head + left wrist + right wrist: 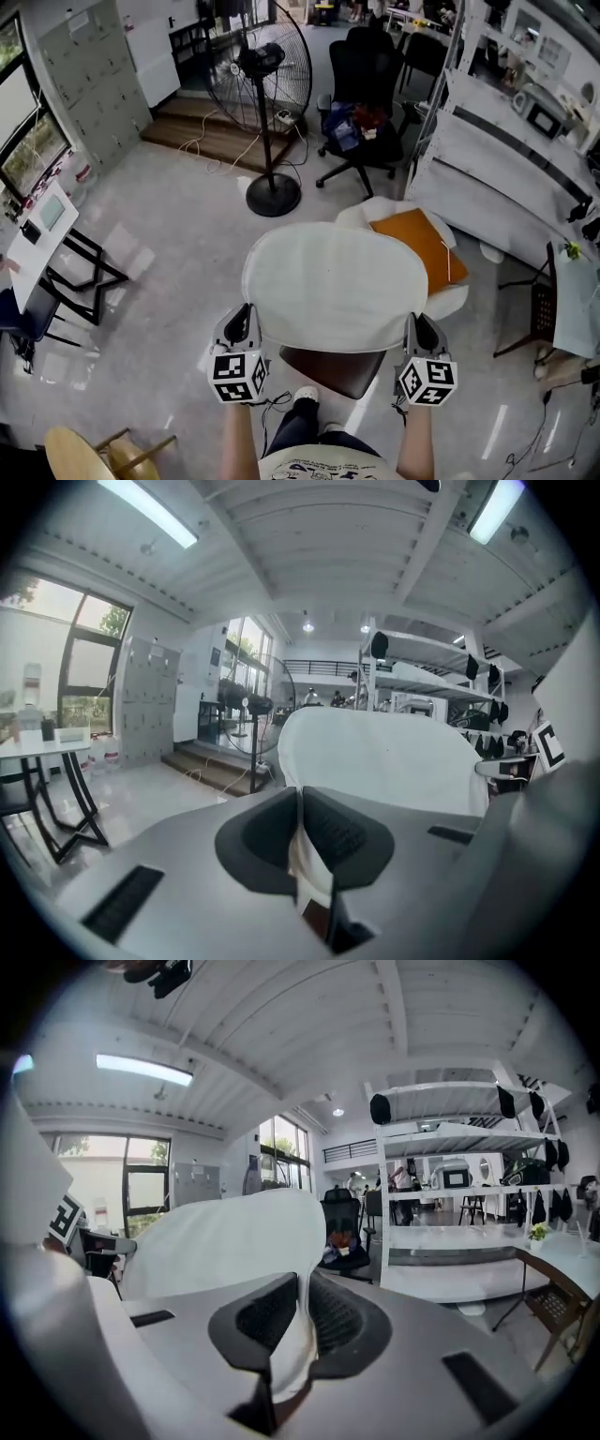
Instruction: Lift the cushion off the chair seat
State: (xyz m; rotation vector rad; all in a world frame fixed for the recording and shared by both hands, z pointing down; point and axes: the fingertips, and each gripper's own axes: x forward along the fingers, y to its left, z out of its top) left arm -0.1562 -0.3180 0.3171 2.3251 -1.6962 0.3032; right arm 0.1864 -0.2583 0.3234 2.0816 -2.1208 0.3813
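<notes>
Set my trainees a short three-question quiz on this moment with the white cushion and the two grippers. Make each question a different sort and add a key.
1. True or false: only one gripper grips the white cushion.
2. What stands on the floor beyond the cushion in the head view? A) a pedestal fan B) a ladder C) a bicycle
3. What colour is the flat pad lying on the white seat to the right of the cushion?
Key: 1. False: the left gripper and the right gripper are each shut on an edge of it. 2. A. 3. Orange.
</notes>
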